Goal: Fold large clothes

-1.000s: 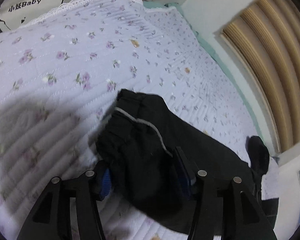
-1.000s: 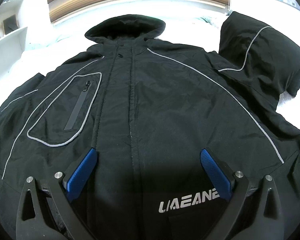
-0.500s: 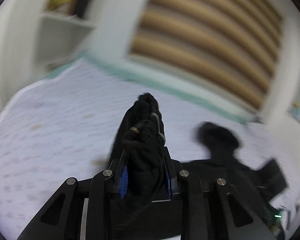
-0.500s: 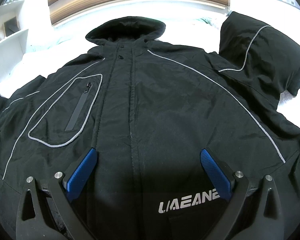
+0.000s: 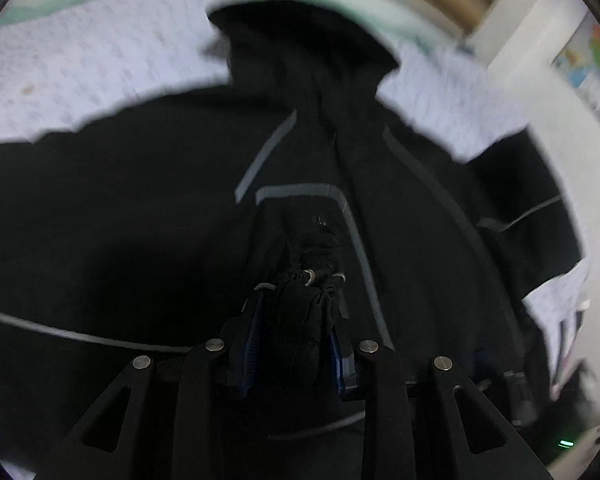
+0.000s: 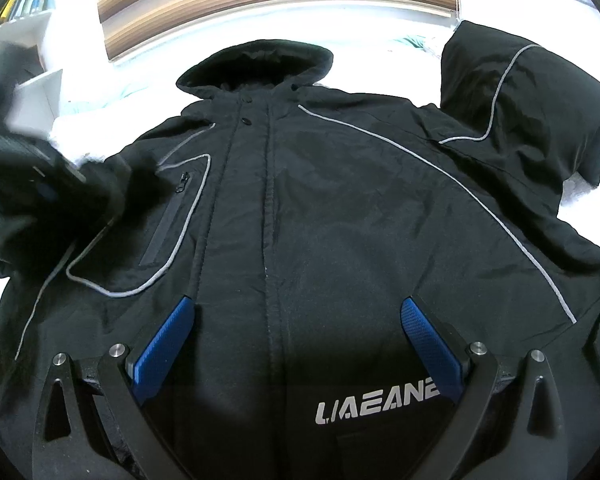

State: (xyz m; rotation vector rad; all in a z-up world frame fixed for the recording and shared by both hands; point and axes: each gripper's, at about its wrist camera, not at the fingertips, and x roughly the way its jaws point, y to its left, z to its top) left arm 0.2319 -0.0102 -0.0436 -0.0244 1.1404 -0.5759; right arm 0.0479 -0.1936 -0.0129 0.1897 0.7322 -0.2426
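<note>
A bed (image 5: 100, 80) in lilac floral quilting is occupying the room. A tan slatted blind (image 6: 260, 4) is hanging behind; white shelving (image 6: 36, 80) is standing at left.

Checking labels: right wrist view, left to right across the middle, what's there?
Blurred left gripper carrying a sleeve → zipped chest pocket → front placket → grey piping → folded-in sleeve.
</note>
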